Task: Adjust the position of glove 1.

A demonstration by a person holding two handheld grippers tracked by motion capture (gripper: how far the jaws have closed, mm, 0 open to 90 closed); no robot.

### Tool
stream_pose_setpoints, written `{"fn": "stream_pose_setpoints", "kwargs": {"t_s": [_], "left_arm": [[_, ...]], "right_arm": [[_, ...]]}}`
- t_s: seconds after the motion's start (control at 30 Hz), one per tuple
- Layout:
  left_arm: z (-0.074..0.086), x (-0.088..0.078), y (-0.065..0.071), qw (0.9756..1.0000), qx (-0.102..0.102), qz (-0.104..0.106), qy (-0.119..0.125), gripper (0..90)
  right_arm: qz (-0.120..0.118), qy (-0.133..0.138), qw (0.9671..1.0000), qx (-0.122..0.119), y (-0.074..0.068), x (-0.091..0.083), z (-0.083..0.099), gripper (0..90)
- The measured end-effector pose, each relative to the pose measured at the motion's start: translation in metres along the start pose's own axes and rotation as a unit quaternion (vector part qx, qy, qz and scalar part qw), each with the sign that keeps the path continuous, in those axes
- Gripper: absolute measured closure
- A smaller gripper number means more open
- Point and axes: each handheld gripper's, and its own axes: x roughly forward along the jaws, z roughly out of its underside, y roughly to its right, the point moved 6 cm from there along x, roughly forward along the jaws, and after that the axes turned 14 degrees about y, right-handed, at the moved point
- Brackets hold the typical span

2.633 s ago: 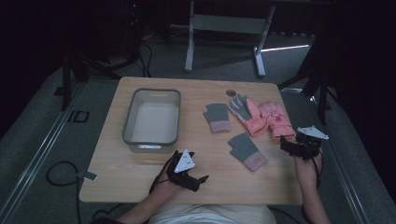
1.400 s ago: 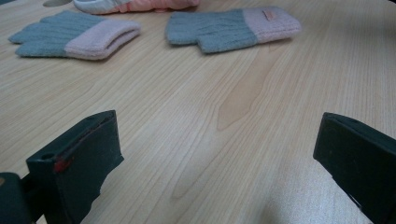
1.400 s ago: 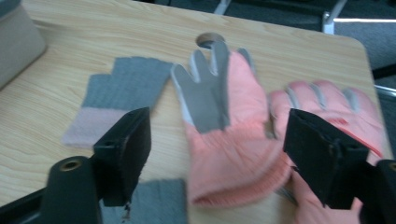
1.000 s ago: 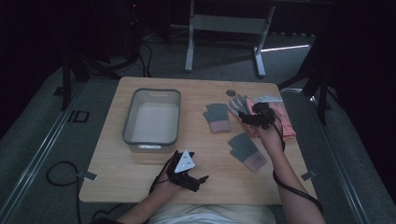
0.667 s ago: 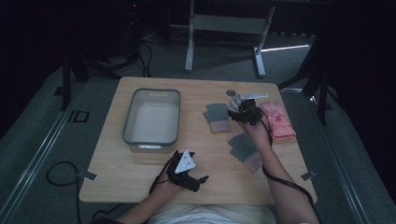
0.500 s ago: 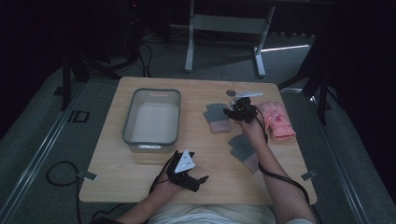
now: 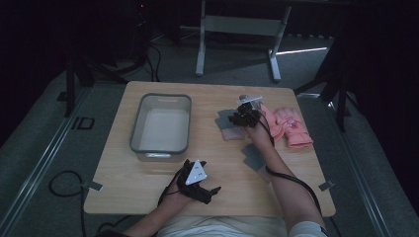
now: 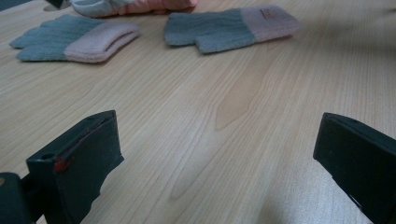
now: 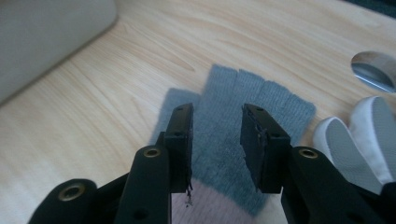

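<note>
The grey tub (image 7: 161,126) sits empty on the wooden table (image 7: 123,187), dark room around. Right gripper (image 9: 215,135) has been closing its jaws over a grey glove (image 9: 261,100), not clamped; left gripper (image 8: 219,154) gapes wide.

Your left gripper (image 7: 207,191) is black, with a grey three-cornered plate (image 7: 197,172) on top that carries small dark dots near its corners. Its own view shows two blocky black jaws with flat faces; the one at the left of that view bears a small red mark along its upper edge. Your right gripper (image 7: 236,118) is black too, topped by a pale grey plate (image 7: 251,100), and a black cable (image 7: 284,174) runs along your forearm. In its own view the jaws are black slabs on arms with brass-ringed holes and small screw holes near the tips. You wear a light-coloured top with short sleeves (image 7: 306,229).
</note>
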Motion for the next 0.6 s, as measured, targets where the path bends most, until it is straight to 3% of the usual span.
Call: {"fn": "stream_pose_setpoints", "kwargs": {"t_s": [0.2, 0.33, 0.6], "left_arm": [[-0.001, -0.001, 0.000, 1.0000, -0.002, 0.001, 0.006, 0.3], [-0.001, -0.001, 0.000, 0.9999, 0.010, -0.012, 0.008, 0.0], [0.000, -0.001, 0.002, 1.0000, 0.005, 0.003, 0.005, 0.0]], "right_arm": [[0.003, -0.014, 0.9999, 0.003, 0.006, 0.019, 0.005, 64.6], [0.008, -0.030, 0.9995, 0.006, 0.010, 0.026, 0.012, 63.1], [0.002, -0.056, 0.9984, -0.009, 0.011, 0.032, 0.020, 66.2]]}}
